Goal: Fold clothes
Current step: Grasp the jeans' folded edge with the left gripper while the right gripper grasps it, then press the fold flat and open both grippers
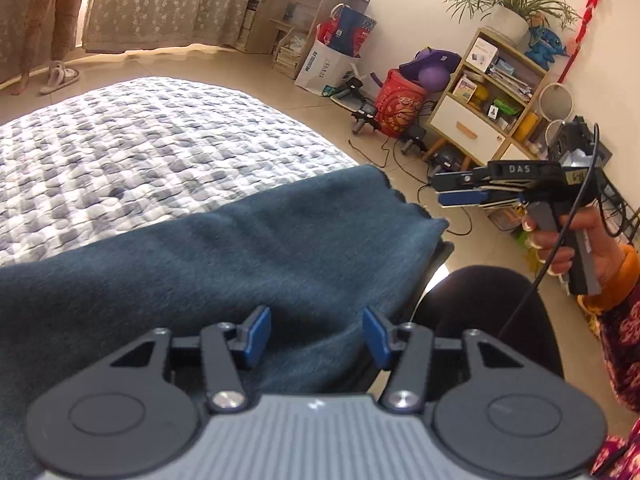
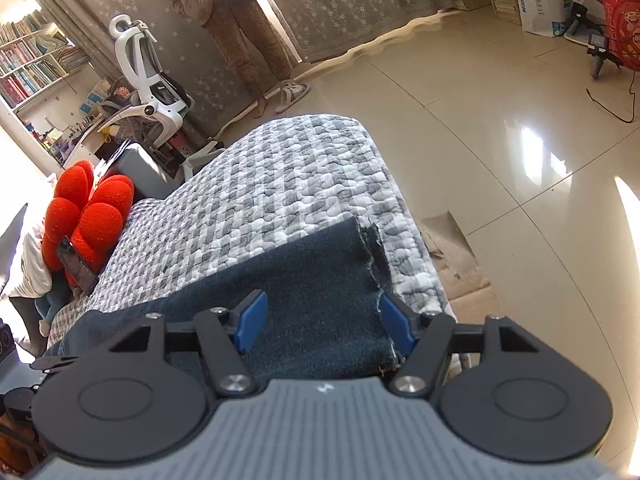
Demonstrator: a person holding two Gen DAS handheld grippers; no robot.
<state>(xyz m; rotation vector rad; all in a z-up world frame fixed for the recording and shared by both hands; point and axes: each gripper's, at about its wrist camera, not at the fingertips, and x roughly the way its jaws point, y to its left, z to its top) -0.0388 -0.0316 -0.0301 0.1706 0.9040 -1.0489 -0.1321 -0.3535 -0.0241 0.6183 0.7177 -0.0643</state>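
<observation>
We see the dark teal, fuzzy knit garment [image 1: 224, 264] lying folded on the near end of the bed, on top of the grey-and-white checked quilted bedspread [image 1: 132, 148]. Its scalloped edge [image 1: 416, 208] reaches the bedspread's corner toward the tiled floor.

In the left wrist view, our left gripper [image 1: 316, 334] hovers just above the garment with its blue-padded fingers [image 1: 258, 336] spread apart; the cloth shows in the gap below them, but neither pad presses on it, so nothing is gripped. In the right wrist view, our right gripper [image 2: 326, 324] also stands with its jaws wide, over the garment's near corner. Its one blue pad [image 2: 396, 326] sits right at the frayed side edge of the garment [image 2: 376, 256], and the other lies over the flat cloth; we cannot tell whether that pad touches the edge, and the cloth is not pinched. From the left view, the right gripper [image 1: 460, 190] shows out past the garment's scalloped corner, over the floor, held in a hand [image 1: 576, 240] with an orange cuff.

Beyond the garment, the bedspread stretches away bare. At its far left side a red flower-shaped plush cushion [image 2: 88, 216] leans, with a dark phone [image 2: 78, 268] propped against it. Past the bedspread's far end a person in quilted tan pyjamas [image 2: 240, 32] stands by grey flowered curtains [image 2: 360, 4], beside a white office chair [image 2: 148, 76]. Off the bedspread's right side a wooden shelf unit [image 1: 484, 96] stands against the wall, a potted plant [image 1: 500, 4] on top.
</observation>
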